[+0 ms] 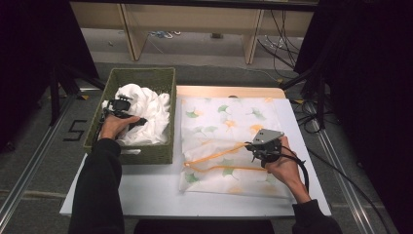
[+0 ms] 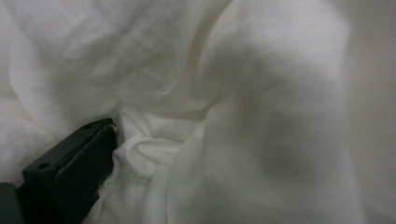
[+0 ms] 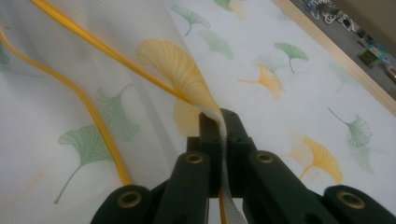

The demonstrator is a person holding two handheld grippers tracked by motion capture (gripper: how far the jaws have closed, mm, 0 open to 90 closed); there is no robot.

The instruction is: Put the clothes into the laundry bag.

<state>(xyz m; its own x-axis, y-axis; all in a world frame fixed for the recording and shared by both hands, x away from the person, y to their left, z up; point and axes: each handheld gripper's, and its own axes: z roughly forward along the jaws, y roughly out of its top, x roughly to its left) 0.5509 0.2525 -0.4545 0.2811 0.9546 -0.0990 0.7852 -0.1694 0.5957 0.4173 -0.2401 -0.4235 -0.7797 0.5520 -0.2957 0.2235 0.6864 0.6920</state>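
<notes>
Landmark: the basket (image 1: pixel 146 153), a green woven box, is set on the table (image 1: pixel 146 195); every place below is given from it.

Cloth: a white cloth (image 1: pixel 146 114) is heaped inside the basket, bunched and creased, with its folds seen close up in the left gripper view (image 2: pixel 224 93).

Left gripper: the left gripper (image 1: pixel 119 106) is held inside the basket, on top of the cloth near the basket's left wall. Its jaws are spread; one black jaw is seen at the lower left of the left gripper view, lying against the folds, and no pinch on the cloth is seen.

Left hand: the left hand (image 1: pixel 114 126) is wrapped round the gripper, with a dark sleeve reaching over the basket's near left corner.

Bag: a sheer mesh bag (image 1: pixel 229 141), printed with green and orange ginkgo leaves and edged with an orange zip, is laid flat just to the right of the basket.

Right gripper: the right gripper (image 1: pixel 254 147) is held well to the right of the basket, over the bag. Its jaws are pressed together on the bag's upper layer by the zip (image 3: pixel 219 126), and that layer is lifted off the lower one, so that the mouth is held apart.

Right hand: the right hand (image 1: pixel 285 168) is placed at the bag's right edge, farthest from the basket.
</notes>
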